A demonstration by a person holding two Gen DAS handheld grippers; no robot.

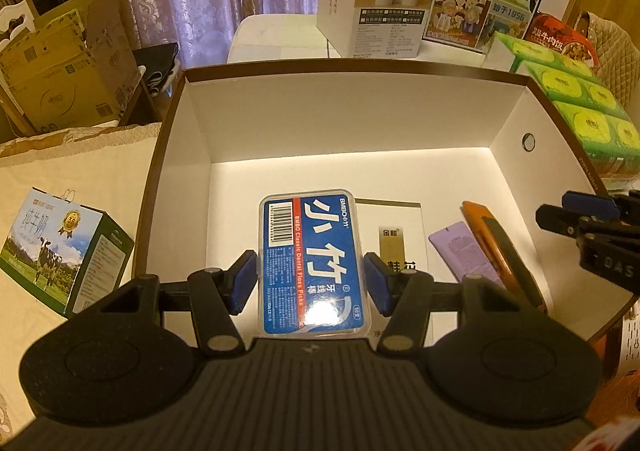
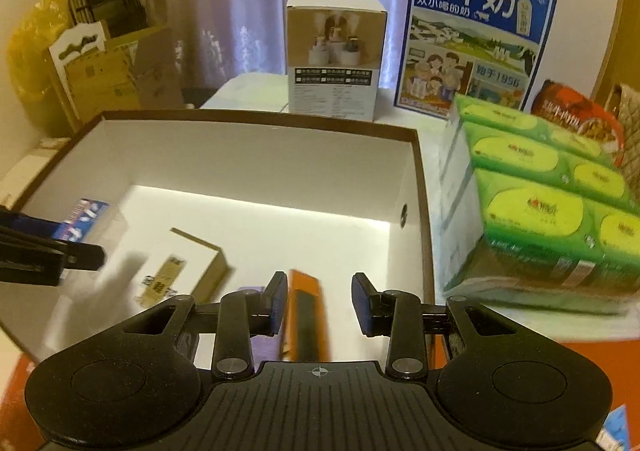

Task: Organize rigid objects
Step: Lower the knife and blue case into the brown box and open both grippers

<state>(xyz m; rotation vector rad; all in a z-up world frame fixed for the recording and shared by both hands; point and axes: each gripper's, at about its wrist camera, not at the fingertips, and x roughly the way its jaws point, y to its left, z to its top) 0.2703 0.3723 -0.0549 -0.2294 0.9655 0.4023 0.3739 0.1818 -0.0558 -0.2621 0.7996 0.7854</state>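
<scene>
My left gripper (image 1: 310, 281) is shut on a blue floss-pick case (image 1: 312, 263), with a pad on each long side, low over the floor of an open white box with a brown rim (image 1: 360, 69). On that floor lie a flat white carton with a gold label (image 1: 400, 235), a purple sachet (image 1: 460, 251) and an orange utility knife (image 1: 500, 251). In the right wrist view my right gripper (image 2: 320, 303) hangs open above the knife (image 2: 304, 311), with a gap at the right pad. Its tips (image 1: 568, 211) show at the box's right wall. The left gripper (image 2: 52, 247) with the case (image 2: 84, 215) is blurred.
Green tissue packs (image 2: 540, 191) stand tight against the box's right wall (image 2: 420, 211). Behind the box are a humidifier carton (image 2: 336, 59), a tall blue milk carton (image 2: 476, 35) and a red noodle bowl (image 2: 580, 111). A small milk carton (image 1: 60, 247) sits left of the box.
</scene>
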